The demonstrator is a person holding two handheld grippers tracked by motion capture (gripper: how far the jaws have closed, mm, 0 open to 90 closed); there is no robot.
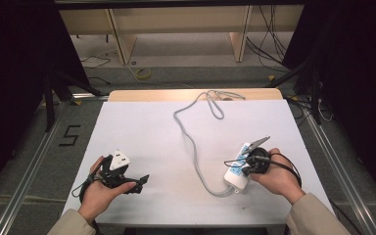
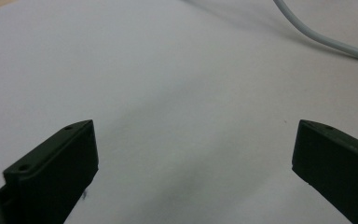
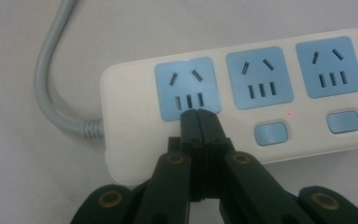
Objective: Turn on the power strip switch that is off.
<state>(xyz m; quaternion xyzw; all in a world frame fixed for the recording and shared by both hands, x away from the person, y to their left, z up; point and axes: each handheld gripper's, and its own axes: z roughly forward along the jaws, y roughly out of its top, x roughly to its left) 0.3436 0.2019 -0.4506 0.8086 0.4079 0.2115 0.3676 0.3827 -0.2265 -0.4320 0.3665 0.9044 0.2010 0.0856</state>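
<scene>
Overhead view; close gripper views (tabletop shared)

The middle of the white table (image 1: pixel 142 132) lies bare between the two hands, a wide lane from the near edge to the far edge. A grey cable (image 1: pixel 192 142) snakes across it from the far edge down to the power strip (image 1: pixel 238 169), cutting that lane off from the right side. The left gripper (image 1: pixel 127 178) has bare table ahead, with the cable (image 2: pixel 326 39) well beyond its fingers (image 2: pixel 56 172).
</scene>
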